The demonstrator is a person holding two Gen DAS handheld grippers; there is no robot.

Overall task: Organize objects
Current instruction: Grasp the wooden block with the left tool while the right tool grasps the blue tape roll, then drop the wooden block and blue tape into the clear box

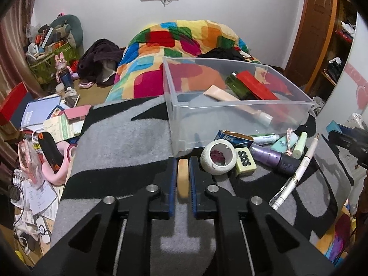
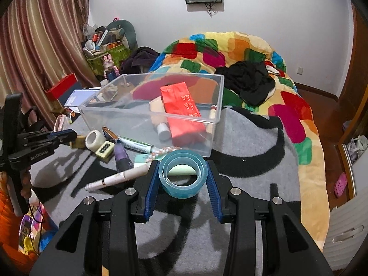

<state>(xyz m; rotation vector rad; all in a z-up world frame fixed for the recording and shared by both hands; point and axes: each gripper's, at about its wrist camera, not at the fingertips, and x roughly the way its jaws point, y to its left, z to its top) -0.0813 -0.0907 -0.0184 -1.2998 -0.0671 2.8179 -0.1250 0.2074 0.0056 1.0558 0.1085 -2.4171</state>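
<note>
Clear plastic is forming the storage bin that is sitting on the grey-and-black blanket; through its walls a red packet, a beige tube and a green bottle are showing, the bottle partly hidden behind the packet. In front of the bin a heap of small things is overlapping: a white tape roll, a pale tile with black dots, a purple bottle, a white pen and a marker whose print is too blurred to read. The left gripper is clamping a tan eraser-like block between its blue pads, just in front of the bin's near corner. The right gripper is gripping a translucent blue tape roll, near the bin's front wall; a pale green stick is peeking through the roll's hole.
</note>
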